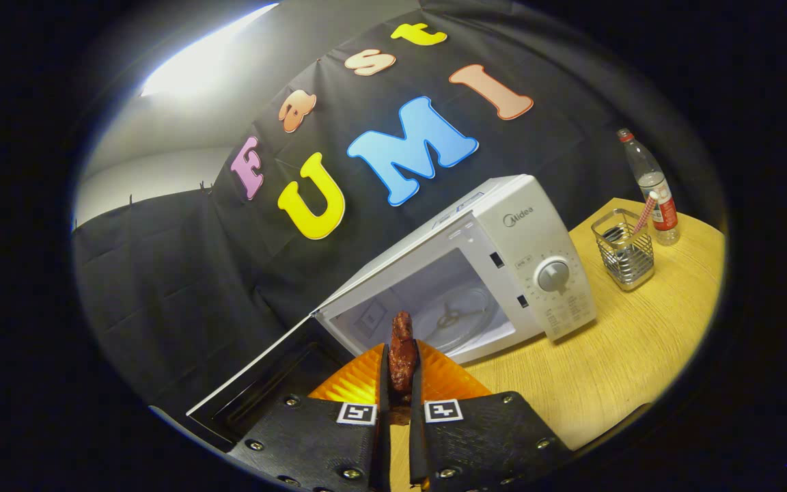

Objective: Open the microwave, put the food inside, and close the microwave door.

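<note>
Wooden tabletop [612, 355], microwave [475, 273] door [264, 383] open; gripper [400, 383] nearly closed, both fingers pinching a small, probably light, greasy meat piece [402, 355] at its lower end.

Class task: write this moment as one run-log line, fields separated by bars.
tongs: shut on food | food: over orange plate | microwave: door open, turntable bare | next: probably load food
</note>
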Demonstrator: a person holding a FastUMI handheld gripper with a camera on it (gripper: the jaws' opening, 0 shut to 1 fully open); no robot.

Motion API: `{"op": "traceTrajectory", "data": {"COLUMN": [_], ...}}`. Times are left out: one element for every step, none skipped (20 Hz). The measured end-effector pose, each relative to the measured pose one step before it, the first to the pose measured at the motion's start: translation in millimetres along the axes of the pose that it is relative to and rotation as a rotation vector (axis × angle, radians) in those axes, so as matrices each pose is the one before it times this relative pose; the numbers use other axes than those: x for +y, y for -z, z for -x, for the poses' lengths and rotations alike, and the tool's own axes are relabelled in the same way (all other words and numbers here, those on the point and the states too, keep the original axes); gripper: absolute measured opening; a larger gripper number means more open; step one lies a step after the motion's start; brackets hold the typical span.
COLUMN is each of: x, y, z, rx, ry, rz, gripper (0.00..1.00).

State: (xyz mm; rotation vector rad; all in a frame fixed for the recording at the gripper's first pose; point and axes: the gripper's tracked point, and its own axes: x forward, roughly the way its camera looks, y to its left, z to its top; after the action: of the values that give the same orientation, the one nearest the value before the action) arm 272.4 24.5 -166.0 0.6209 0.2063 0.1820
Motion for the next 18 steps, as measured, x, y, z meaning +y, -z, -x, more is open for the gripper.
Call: {"op": "traceTrajectory", "data": {"x": [1.38, 0.76, 2.34, 0.45, -2.49, -4.82, -3.01, -2.25, -2.17, 1.16, 0.21, -0.51, -1.79, -0.34, 1.58, 0.36, 0.12, 0.42], "y": [0.45, 2.57, 2.84, 4.35, 5.06, 5.07, 3.01, 1.65, 1.24, 1.96, 1.04, 0.31, -1.57, -2.65, -3.45, -0.71, -1.02, 1.97], "z": [-13.36, -13.71, -13.46, -14.91, -15.21, -13.90, -12.38, -13.16, -10.55, -10.24, -9.34, -8.91, -8.25, -8.21, -7.34, -7.85, -7.12, -6.63], "rx": [-0.00137, 0.00221, 0.00087, 0.00667, 0.00915, 0.01035, 0.00304, -0.00351, 0.00095, 0.00024, 0.00301, -0.00104, -0.00574, -0.01172, -0.01219, -0.00622, -0.00637, -0.00058], "ry": [0.01128, 0.00729, 0.00296, 0.00121, 0.01170, 0.01882, 0.01377, 0.01359, 0.01021, 0.00152, 0.00741, 0.01130, 0.01449, 0.00985, -0.00034, 0.00164, 0.00127, 0.00251], "rz": [0.01723, 0.00199, -0.01691, -0.01146, -0.00064, 0.00151, 0.00562, 0.00429, -0.00666, -0.01381, -0.00060, 0.01699, 0.02153, 0.01070, -0.00074, 0.00317, 0.00760, 0.00914], "gripper": [0.11, 0.11, 0.11, 0.11, 0.11, 0.11, 0.11, 0.11, 0.11, 0.11, 0.11, 0.11, 0.11, 0.11, 0.11, 0.11, 0.11, 0.11]}}
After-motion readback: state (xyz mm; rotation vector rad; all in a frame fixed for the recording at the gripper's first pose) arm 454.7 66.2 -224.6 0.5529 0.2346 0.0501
